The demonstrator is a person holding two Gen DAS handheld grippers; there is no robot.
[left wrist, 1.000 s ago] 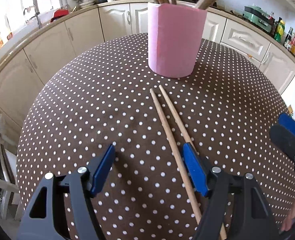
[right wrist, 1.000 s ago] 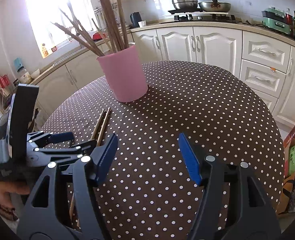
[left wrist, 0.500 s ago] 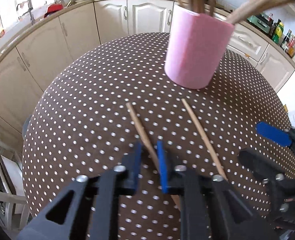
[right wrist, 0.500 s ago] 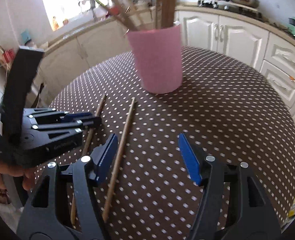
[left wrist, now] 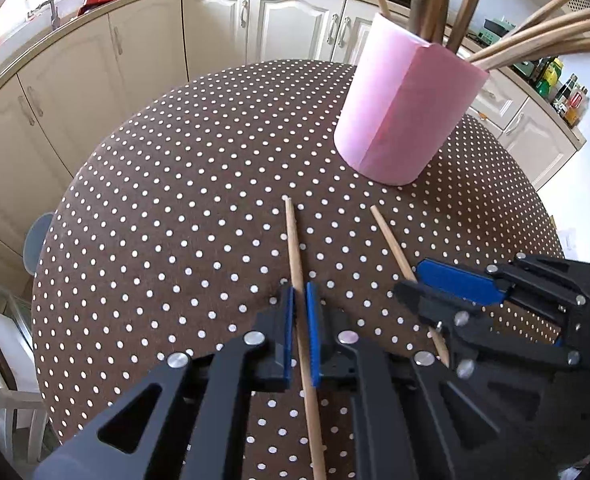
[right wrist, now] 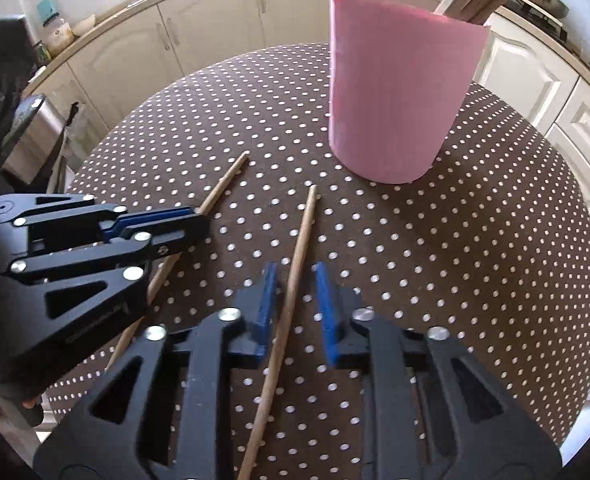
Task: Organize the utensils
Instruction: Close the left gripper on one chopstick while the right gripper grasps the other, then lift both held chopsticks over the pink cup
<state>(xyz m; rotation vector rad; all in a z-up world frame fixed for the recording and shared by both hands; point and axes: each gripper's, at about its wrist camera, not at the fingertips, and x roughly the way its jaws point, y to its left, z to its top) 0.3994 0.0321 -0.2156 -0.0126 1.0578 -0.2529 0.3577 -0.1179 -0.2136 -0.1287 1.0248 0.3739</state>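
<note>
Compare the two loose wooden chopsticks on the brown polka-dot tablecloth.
The left chopstick is clamped by the shut left gripper; the right chopstick sits between the right gripper's closing jaws, pads not yet touching it. The right chopstick's tip lies nearer the pink cylindrical cup than the left chopstick's. Both are slim, pale, round wooden sticks.

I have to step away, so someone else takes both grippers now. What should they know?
Left gripper: shut on the left chopstick, mid-shaft.
Right gripper: jaws closing around the right chopstick, pads not yet touching it.
Both chopsticks lie on the dotted table, tips toward the pink cup.
Done: the cup already holds many chopsticks.
Left: finish the right grip, lift both, drop them into the cup.
</note>
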